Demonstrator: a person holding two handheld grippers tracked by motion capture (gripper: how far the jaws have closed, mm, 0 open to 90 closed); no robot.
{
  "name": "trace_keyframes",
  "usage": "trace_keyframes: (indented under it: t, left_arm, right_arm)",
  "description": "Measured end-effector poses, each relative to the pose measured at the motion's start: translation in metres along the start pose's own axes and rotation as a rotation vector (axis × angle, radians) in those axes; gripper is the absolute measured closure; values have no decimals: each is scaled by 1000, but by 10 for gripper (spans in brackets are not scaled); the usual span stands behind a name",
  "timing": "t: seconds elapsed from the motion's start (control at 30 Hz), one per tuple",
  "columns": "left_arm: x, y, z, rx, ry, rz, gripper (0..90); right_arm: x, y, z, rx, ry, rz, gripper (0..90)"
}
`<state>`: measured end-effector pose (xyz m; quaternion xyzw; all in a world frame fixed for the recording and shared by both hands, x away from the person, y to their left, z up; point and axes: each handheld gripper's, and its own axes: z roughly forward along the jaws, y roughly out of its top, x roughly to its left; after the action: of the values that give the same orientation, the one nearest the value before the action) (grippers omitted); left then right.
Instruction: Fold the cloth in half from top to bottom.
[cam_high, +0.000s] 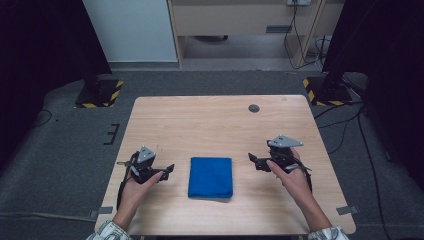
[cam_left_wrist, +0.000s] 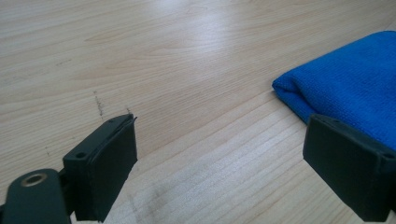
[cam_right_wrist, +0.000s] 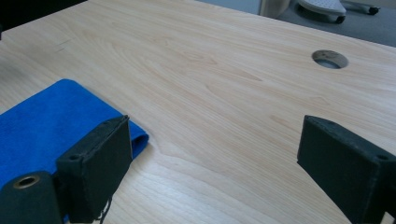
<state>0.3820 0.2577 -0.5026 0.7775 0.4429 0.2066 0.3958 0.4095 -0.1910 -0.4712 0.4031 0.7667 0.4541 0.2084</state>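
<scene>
Two grippers flank a folded blue cloth (cam_high: 210, 177) low in the centre of the high view: left gripper (cam_high: 167, 170) and right gripper (cam_high: 253, 159), jaws spread and empty. Best approach: slide each in low toward the nearest corner, pinching top layers only. Farther up, the table (cam_high: 215, 120) lies bare.

Looking like a lab / test room w/ a recording setup, not a home. Light wooden table (cam_high: 220, 120) sitting mid-floor on grey carpet (cam_high: 65, 145), w/ a round cable hole (cam_high: 254, 108) near its far edge. Either side of the table's far corners, stand bases w/ black-yellow hazard tape (cam_high: 100, 93) (cam_high: 325, 91) carrying dark uprights. Black curtains (cam_high: 40, 45) hanging beyond the table, left & right. Behind the table, a pale wood desk (cam_high: 240, 20) w/ cables (cam_high: 300, 40) trailing to the floor. A chair's caster base (cam_right_wrist: 327, 10) showing past the table's far edge in the right gripper view.
</scene>
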Motion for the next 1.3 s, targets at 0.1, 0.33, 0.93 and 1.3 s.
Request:
trace_keyframes:
  t: [0.1,0.33,0.93,1.3]
  left_arm:
    - [0,0,0,-6,2,-2,94]
    - [1,-1,1,2,4,2,94]
    - [1,-6,9,62,4,30,92]
    - [7,-11,23,120,29,44,92]
  right_arm:
    - [-6,-1,-3,-7,-13,8,103]
    - [-32,-13,-12,11,-74,49,104]
    - [-56,-35,-8,113,-125,97,111]
    - [-74,-52,2,234,-137,139,108]
